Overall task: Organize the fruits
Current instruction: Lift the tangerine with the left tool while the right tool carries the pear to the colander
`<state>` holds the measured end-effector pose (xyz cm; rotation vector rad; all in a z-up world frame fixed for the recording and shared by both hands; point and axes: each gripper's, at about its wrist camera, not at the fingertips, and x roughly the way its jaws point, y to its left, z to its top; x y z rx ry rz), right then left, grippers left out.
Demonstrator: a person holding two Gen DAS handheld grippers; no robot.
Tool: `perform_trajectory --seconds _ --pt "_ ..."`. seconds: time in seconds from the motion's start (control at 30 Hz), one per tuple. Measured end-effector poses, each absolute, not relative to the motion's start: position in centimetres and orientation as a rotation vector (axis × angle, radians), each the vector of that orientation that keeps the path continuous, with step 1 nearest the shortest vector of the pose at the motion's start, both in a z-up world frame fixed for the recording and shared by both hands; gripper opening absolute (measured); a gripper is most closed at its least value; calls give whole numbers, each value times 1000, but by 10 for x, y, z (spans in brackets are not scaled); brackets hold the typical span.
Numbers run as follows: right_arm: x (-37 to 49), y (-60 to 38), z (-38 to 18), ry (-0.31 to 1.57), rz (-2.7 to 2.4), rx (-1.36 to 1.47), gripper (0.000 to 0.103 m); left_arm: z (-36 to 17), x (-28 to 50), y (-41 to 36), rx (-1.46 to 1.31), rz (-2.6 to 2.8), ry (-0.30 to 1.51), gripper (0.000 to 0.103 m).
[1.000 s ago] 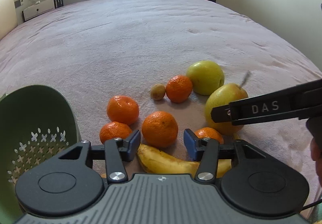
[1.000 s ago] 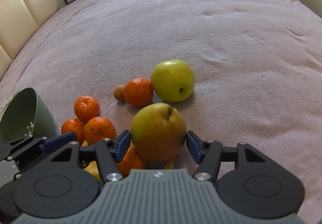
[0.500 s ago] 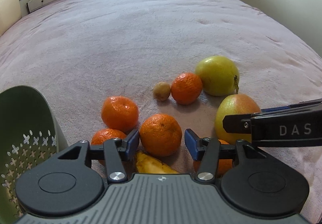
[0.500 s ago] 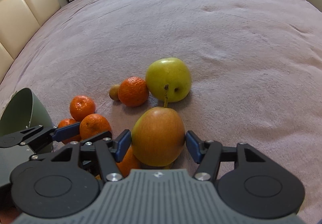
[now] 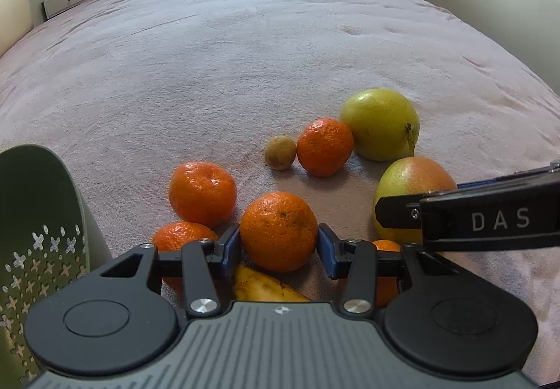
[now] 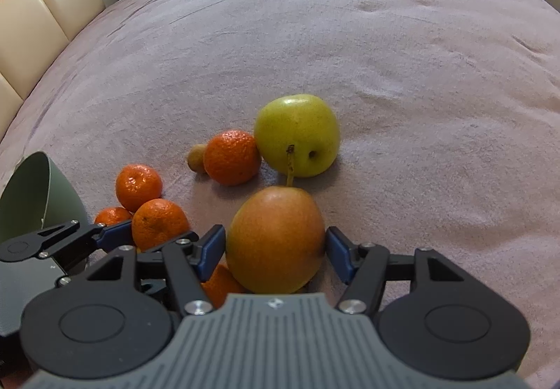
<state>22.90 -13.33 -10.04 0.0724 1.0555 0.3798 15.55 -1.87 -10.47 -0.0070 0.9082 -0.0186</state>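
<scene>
Fruit lies on a pink blanket. My left gripper (image 5: 279,250) is open with a tangerine (image 5: 279,231) between its pads, close to both. My right gripper (image 6: 276,249) is open around a red-yellow pear (image 6: 275,242), with small gaps at both pads; the pear also shows in the left wrist view (image 5: 413,189). A green apple (image 6: 297,134), another tangerine (image 6: 231,157) and a small brown fruit (image 6: 196,158) lie beyond. Two more tangerines (image 5: 202,192) (image 5: 182,235) sit left. A banana (image 5: 262,287) lies under my left gripper. A green colander (image 5: 38,231) is at the left.
A further tangerine (image 6: 218,284) lies partly hidden under my right gripper. A cream padded headboard (image 6: 42,21) stands far left. Open blanket (image 6: 350,21) stretches beyond the fruit. My right gripper's finger (image 5: 472,217) crosses the right side of the left wrist view.
My left gripper moved forward so the tangerine now sits between its pads. My right gripper moved forward around the pear, which turned its red side up.
</scene>
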Motion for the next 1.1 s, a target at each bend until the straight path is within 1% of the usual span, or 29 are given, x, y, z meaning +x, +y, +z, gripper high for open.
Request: perform_trajectory --seconds 0.27,0.53,0.83,1.1 --pt "221 -133 -87 1012 375 47 60 -86 146 -22 15 -11 863 51" --pt "209 -134 -63 944 387 62 60 -56 130 -19 38 10 807 51" --pt "192 -116 -36 859 429 45 60 -26 110 9 -13 64 763 51" --pt "178 -92 -24 828 497 21 60 -6 93 39 -79 118 740 51"
